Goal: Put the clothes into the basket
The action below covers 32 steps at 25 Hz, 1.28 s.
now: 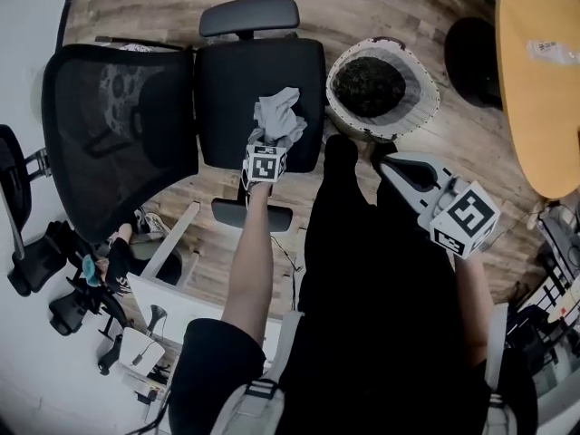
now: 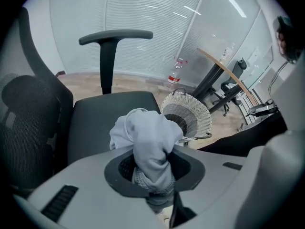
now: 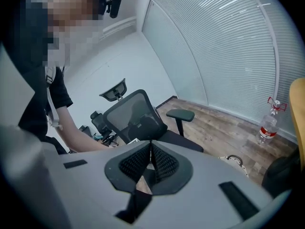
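A pale grey garment (image 1: 279, 116) hangs bunched from my left gripper (image 1: 269, 143), which is shut on it above the black seat of the office chair (image 1: 258, 84). In the left gripper view the cloth (image 2: 150, 144) is pinched between the pads and fills the gap in front of the camera. The white wicker basket (image 1: 381, 89) stands on the floor to the right of the chair, with dark clothes inside; it also shows beyond the cloth as the basket (image 2: 188, 114). My right gripper (image 1: 388, 159) hovers near the basket's near rim, its jaws together with nothing between them (image 3: 150, 162).
The chair's mesh back (image 1: 113, 120) lies to the left and an armrest (image 1: 249, 14) beyond the seat. A round wooden table (image 1: 539, 71) stands at the right. A water bottle (image 3: 269, 125) stands on the wooden floor by the blinds. More chairs and clutter sit at the lower left.
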Available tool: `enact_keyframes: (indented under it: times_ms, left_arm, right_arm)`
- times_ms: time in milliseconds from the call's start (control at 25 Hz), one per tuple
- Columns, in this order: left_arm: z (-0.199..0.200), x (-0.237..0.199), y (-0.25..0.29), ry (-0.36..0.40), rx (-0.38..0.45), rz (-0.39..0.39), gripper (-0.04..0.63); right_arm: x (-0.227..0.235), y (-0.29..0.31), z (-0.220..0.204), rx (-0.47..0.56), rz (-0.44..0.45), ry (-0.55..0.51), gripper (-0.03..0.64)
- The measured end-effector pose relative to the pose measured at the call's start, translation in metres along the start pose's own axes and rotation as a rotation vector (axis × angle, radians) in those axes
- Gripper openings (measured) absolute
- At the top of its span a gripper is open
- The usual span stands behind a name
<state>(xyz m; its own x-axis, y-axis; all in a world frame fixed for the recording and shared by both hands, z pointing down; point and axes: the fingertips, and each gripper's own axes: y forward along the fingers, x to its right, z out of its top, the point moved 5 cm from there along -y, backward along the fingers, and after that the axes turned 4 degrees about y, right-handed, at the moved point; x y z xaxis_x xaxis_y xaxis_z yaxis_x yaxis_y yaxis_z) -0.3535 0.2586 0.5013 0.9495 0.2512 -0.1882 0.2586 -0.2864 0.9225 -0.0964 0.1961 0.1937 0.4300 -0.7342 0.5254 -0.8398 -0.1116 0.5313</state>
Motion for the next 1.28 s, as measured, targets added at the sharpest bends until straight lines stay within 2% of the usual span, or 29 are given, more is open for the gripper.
enact_keyframes:
  times_ms: [360,680,1040,1280]
  left_arm:
    - [0.051,0.041,-0.037,0.06,0.094,0.005,0.103]
    - [0.107,0.099,-0.072,0.11,0.207,0.013,0.103]
    - [0.172,0.185,-0.099,0.208,0.352,-0.033,0.103]
    - [0.207,0.234,-0.089,0.246,0.374,-0.106,0.103]
  right_arm:
    - [0.029,-0.041,0.013,0.087,-0.046,-0.024,0.017]
    - [0.073,-0.088,0.016,0.114,-0.073,-0.02,0.017]
    - [0.131,-0.14,0.013,0.151,-0.086,-0.01,0.017]
    - [0.17,-0.174,0.0,0.151,-0.099,0.007,0.017]
